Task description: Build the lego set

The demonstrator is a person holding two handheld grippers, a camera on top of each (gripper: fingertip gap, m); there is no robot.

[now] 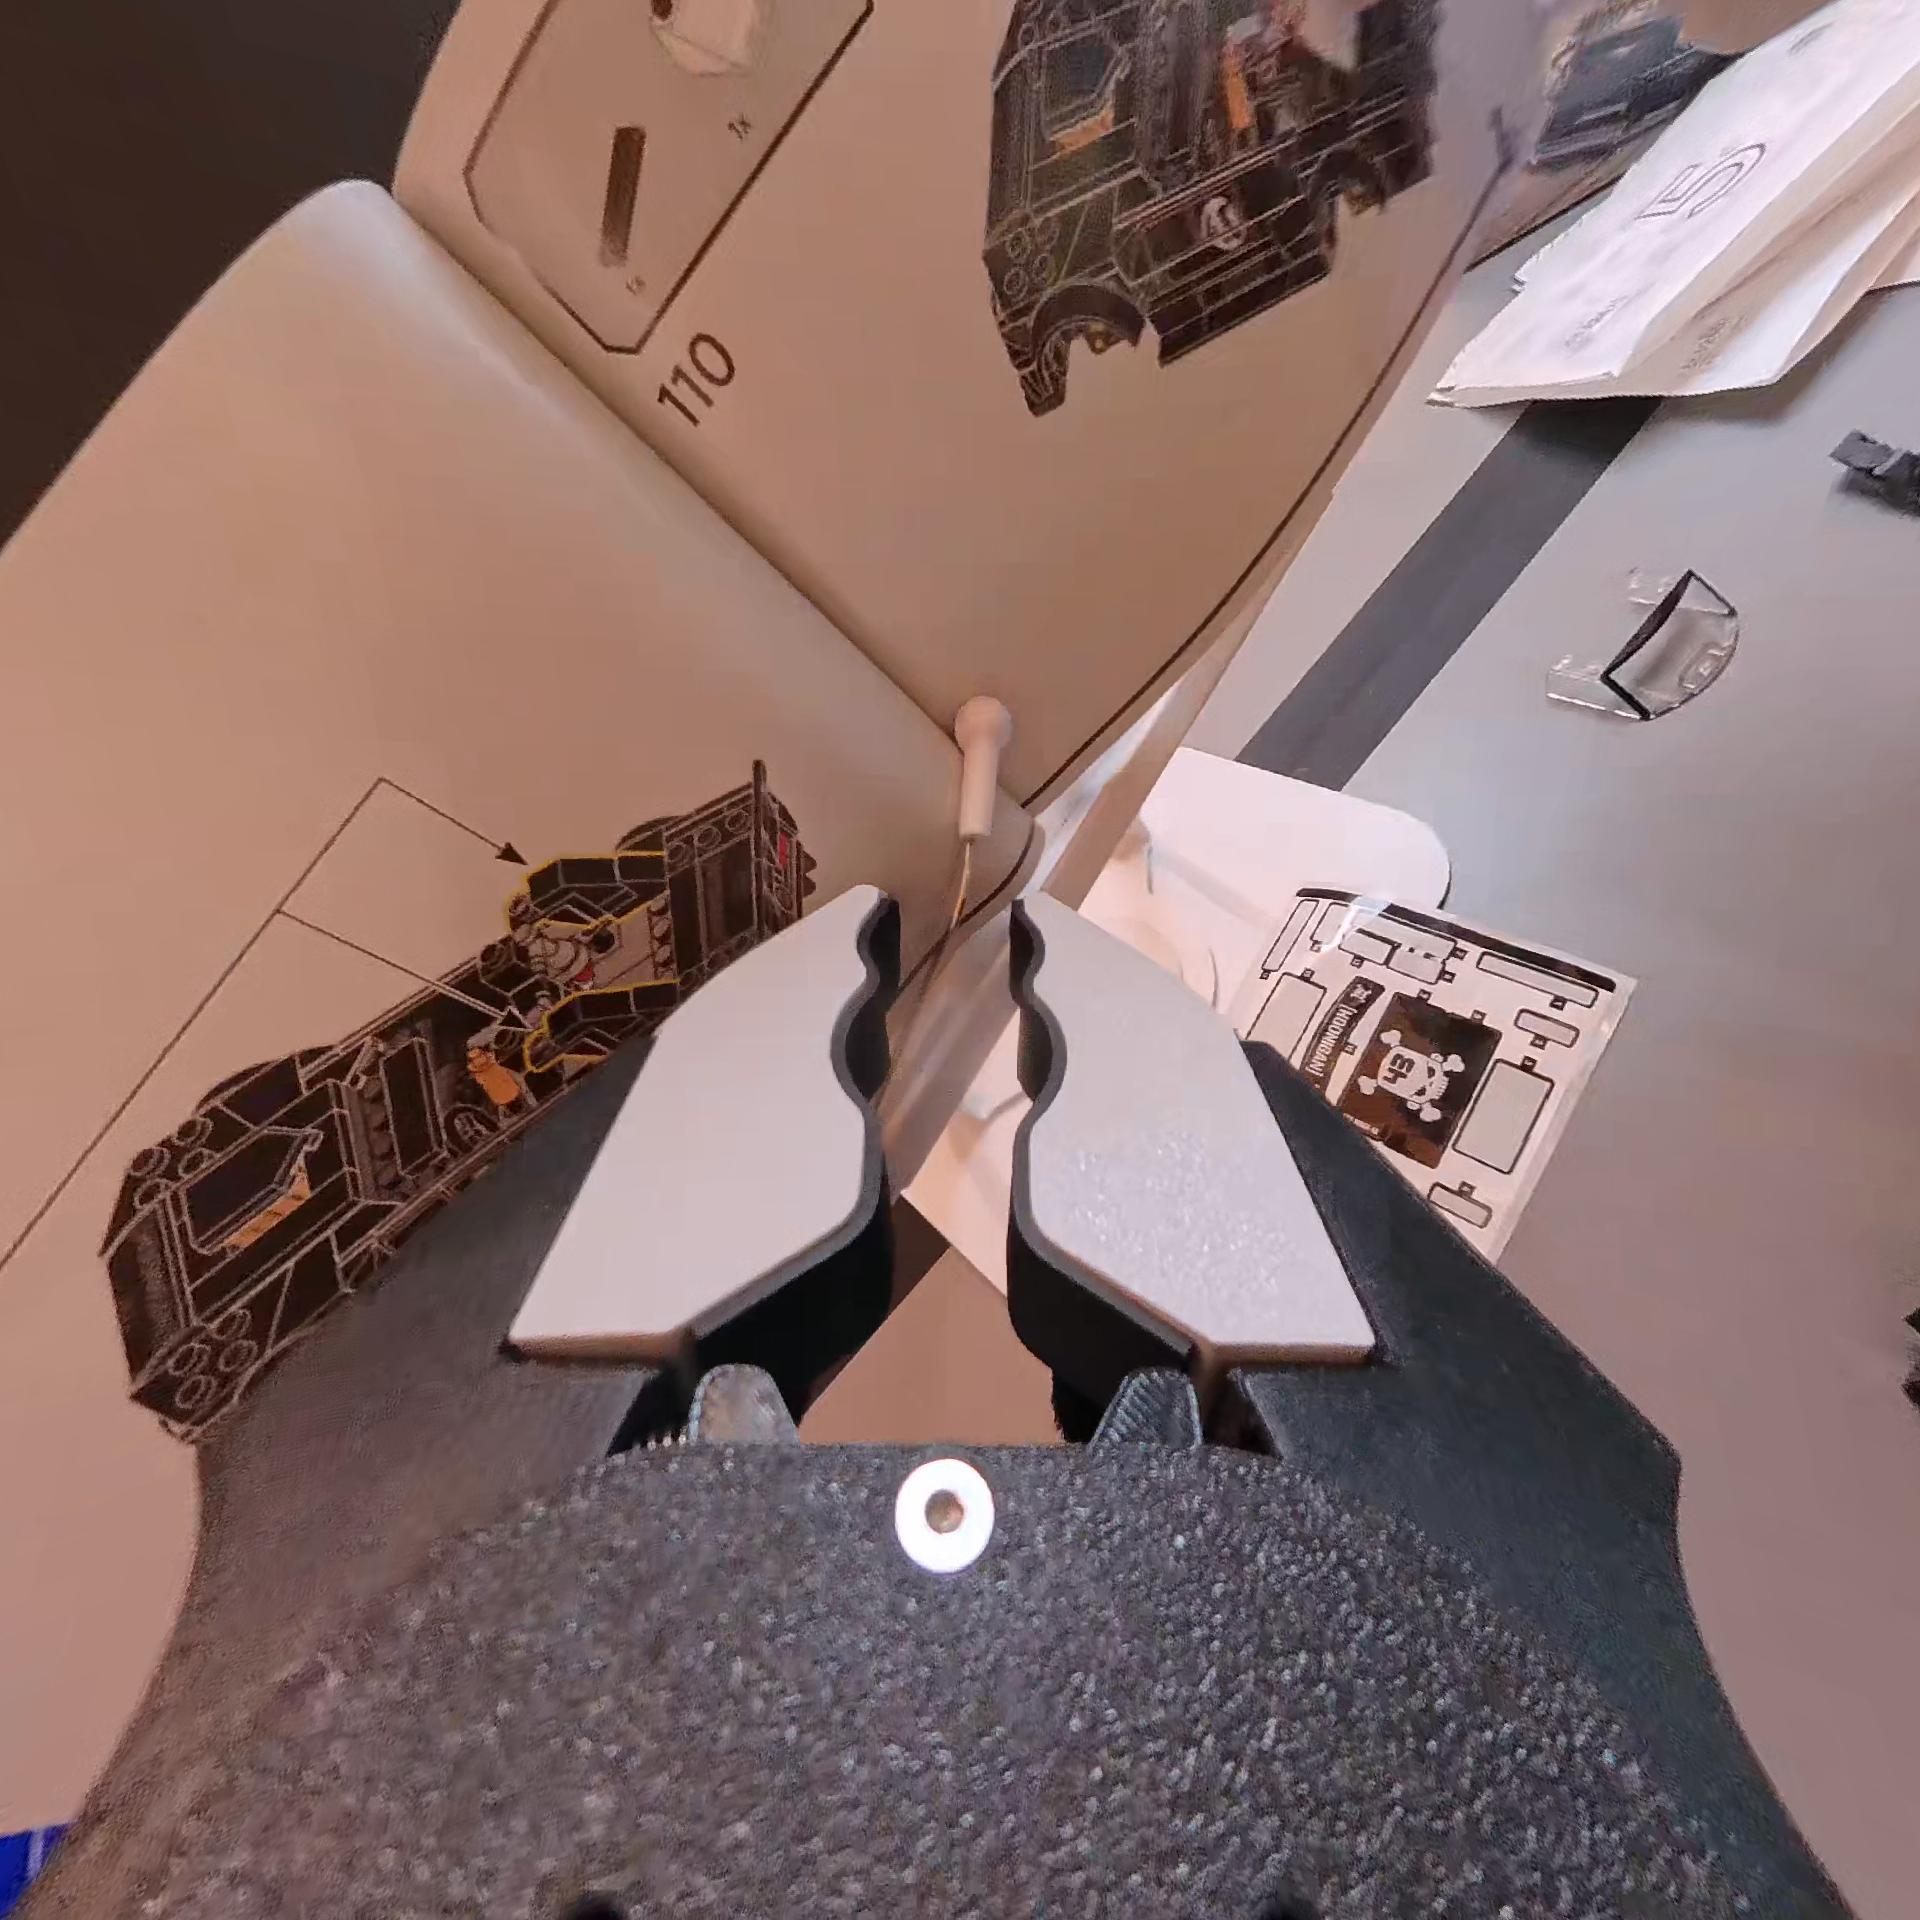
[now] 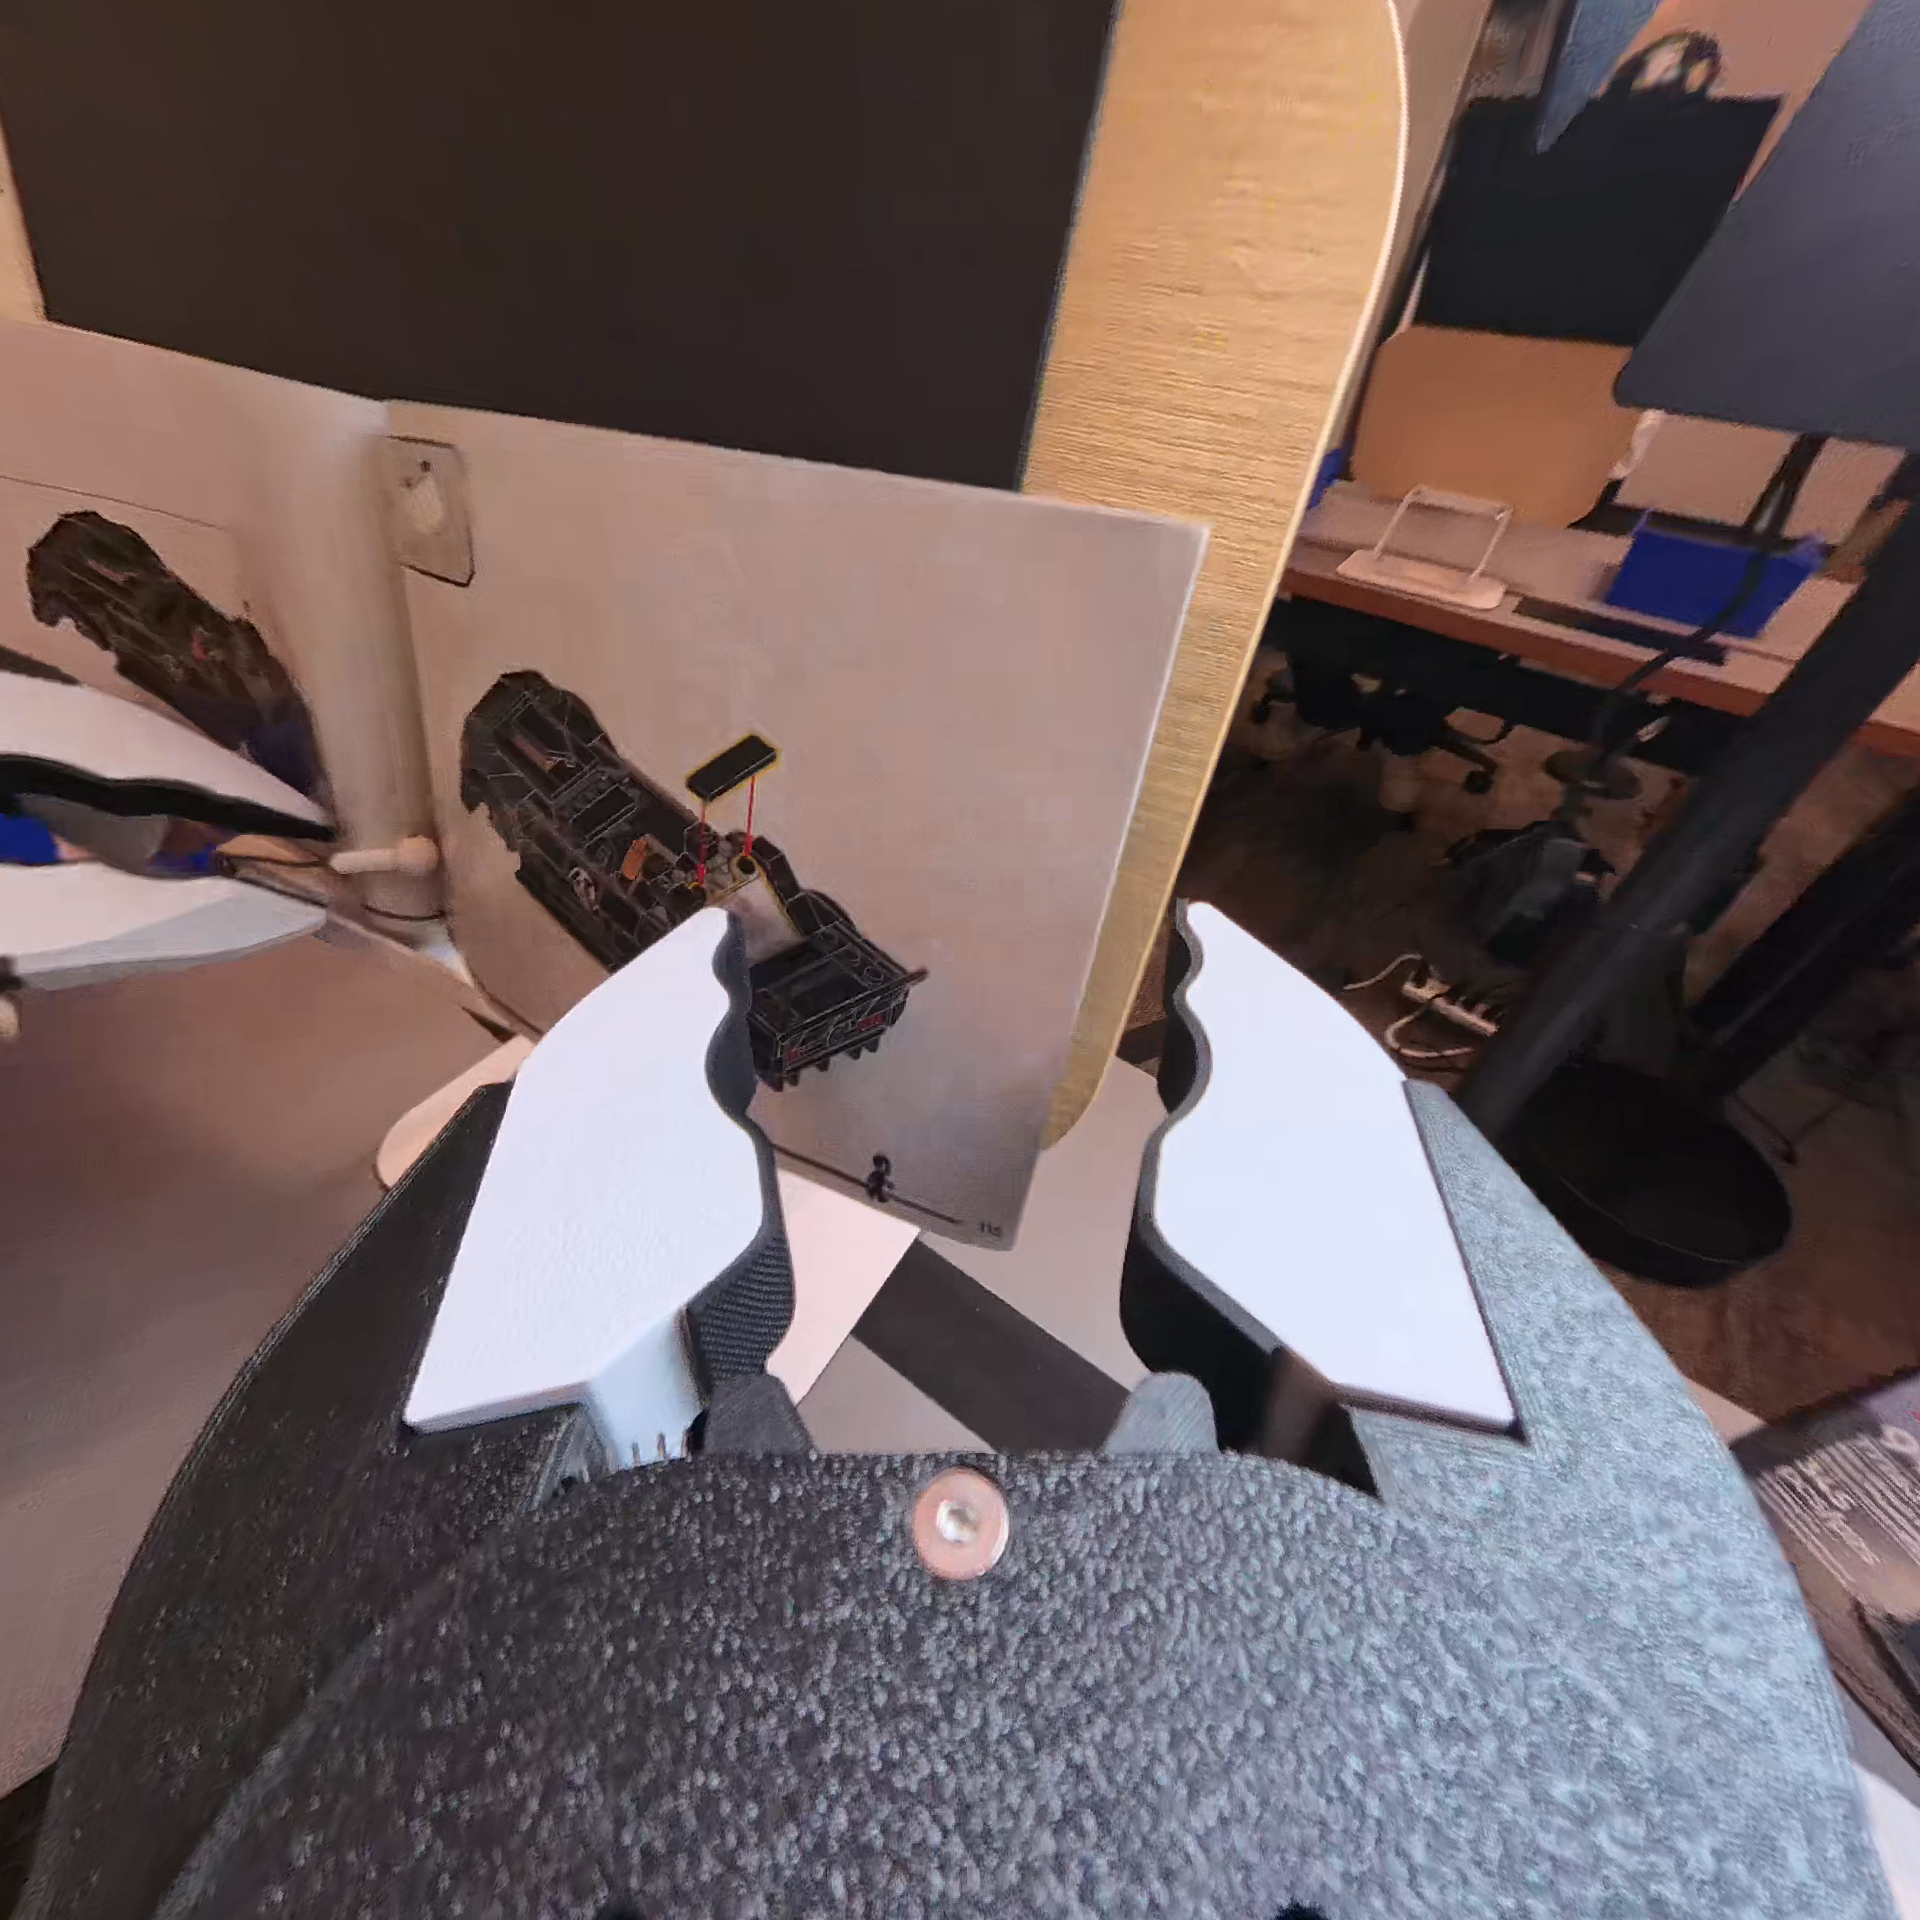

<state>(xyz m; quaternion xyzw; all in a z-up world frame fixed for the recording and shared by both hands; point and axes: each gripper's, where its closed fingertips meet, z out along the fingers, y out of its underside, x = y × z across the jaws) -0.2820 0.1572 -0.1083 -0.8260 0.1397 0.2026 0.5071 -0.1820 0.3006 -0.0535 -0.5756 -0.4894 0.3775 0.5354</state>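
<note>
The open instruction booklet (image 1: 436, 644) stands upright on a white holder (image 1: 1320, 831), with a white peg (image 1: 977, 769) at its spine. My left gripper (image 1: 951, 914) is at the booklet's lower spine, jaws a narrow gap apart, with a page's lower edge running between them. It also shows at the left edge of the right wrist view (image 2: 156, 831). My right gripper (image 2: 956, 925) is wide open and empty, just in front of the lower right of the booklet's right page (image 2: 831, 644).
On the grey table (image 1: 1714, 935) lie a sticker sheet (image 1: 1423, 1060), a clear windscreen piece (image 1: 1652, 649), white paper bags (image 1: 1714, 239) and small black pieces (image 1: 1870, 462). A wooden panel (image 2: 1216, 416) stands behind the booklet. Desks and a blue bin (image 2: 1704, 582) are far right.
</note>
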